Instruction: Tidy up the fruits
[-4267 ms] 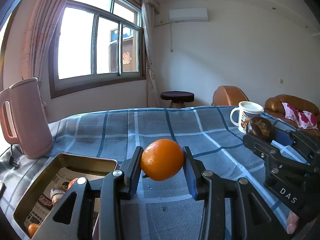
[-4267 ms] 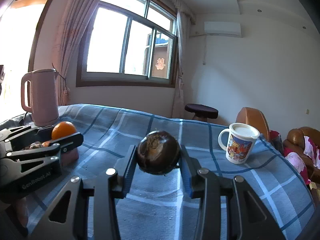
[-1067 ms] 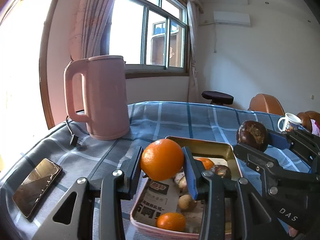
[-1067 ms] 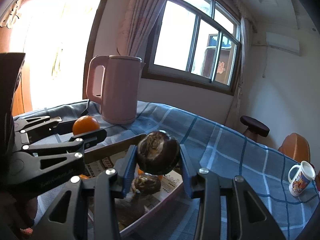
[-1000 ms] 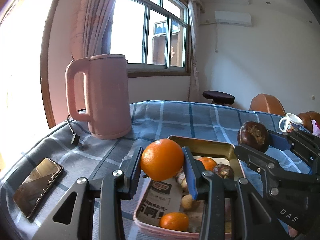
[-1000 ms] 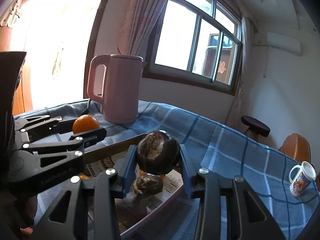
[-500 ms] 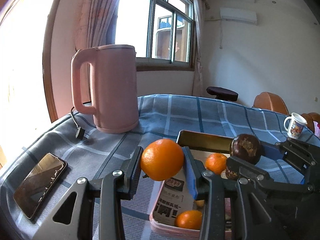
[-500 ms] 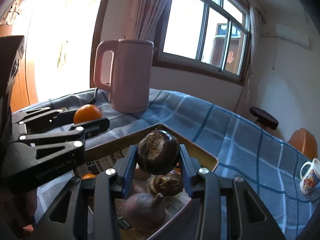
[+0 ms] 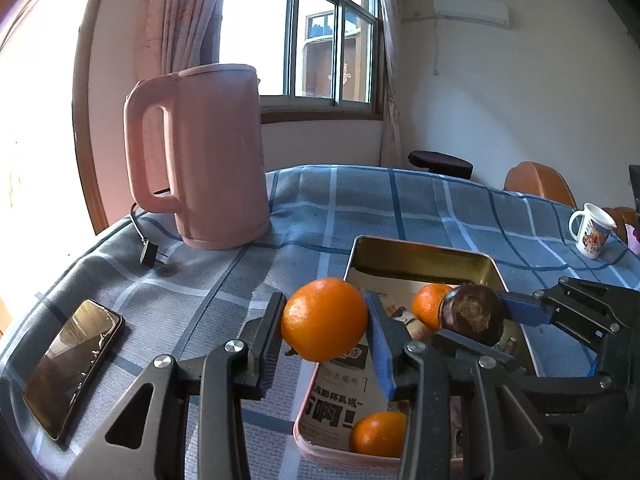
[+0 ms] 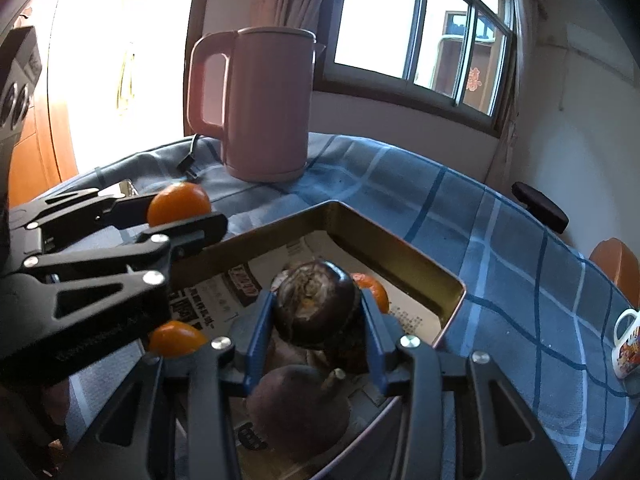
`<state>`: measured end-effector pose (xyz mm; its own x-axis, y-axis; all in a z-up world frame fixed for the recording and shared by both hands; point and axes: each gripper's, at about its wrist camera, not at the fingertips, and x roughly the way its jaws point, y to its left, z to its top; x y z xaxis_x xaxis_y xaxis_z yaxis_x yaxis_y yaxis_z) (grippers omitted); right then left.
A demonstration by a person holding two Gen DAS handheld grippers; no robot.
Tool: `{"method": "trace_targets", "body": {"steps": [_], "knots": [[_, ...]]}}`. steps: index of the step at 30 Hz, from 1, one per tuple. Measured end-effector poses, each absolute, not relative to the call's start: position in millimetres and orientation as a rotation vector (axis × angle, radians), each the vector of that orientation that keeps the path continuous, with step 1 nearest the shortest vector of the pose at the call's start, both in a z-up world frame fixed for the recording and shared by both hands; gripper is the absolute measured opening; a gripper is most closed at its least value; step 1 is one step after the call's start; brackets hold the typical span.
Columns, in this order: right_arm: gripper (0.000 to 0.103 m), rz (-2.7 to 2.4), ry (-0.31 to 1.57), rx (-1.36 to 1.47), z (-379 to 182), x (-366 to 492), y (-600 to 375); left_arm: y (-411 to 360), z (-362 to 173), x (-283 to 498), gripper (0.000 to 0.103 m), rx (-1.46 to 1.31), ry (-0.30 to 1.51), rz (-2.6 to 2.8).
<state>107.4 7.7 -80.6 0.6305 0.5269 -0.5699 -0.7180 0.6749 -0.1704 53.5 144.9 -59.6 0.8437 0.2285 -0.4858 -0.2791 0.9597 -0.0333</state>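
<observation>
Fruits are the subject: we hold an orange (image 9: 324, 319) clamped in the jaws of the left gripper (image 9: 325, 334), just beside the near-left rim of the tin tray (image 9: 424, 247), and a dark purple fruit (image 10: 315, 305) between the jaws of the right gripper (image 10: 316, 330), low over the tray's contents. The right jaws are opening, yet the fruit is still seated between the blue pads (image 10: 256, 330), so we judge the step in hand to be its release. Directly beneath lie another purple fruit (image 10: 298, 410) and a brown one, with tangerines (image 10: 370, 286) alongside on the newspaper lining (image 10: 216, 300). To do this well, we keep the gripper low and level while widening, so the fruit settles onto its neighbours rather than dropping and rolling. We then lift clear before carrying the orange over the rim. The kettle (image 9: 200, 152) and phone (image 9: 72, 360) on the checked desk (image 9: 320, 208) stand well apart.
</observation>
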Motion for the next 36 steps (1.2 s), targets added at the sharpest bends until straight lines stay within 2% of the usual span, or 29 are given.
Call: {"method": "trace_targets", "body": {"steps": [1, 2, 3, 5, 7, 22, 36], "knots": [[0.046, 0.738, 0.509, -0.406, -80, 107, 8, 145, -59, 53, 0.042, -0.105, 0.500, 0.268], [0.051, 0.738, 0.509, -0.407, -80, 106, 8, 144, -59, 53, 0.043, -0.106, 0.498, 0.264], [0.054, 0.742, 0.507, -0.408, -81, 105, 8, 144, -59, 52, 0.046, -0.105, 0.495, 0.263], [0.061, 0.753, 0.503, -0.408, -82, 102, 8, 140, -57, 50, 0.062, -0.096, 0.484, 0.257], [0.063, 0.742, 0.491, -0.418, -82, 98, 8, 138, -54, 45, 0.068, -0.084, 0.466, 0.272], [0.080, 0.625, 0.379, -0.333, -56, 86, -45, 135, -33, 24, 0.069, -0.110, 0.383, 0.263], [0.085, 0.574, 0.335, -0.243, -44, 85, -75, 122, -31, 23, 0.069, -0.085, 0.382, 0.246]]}}
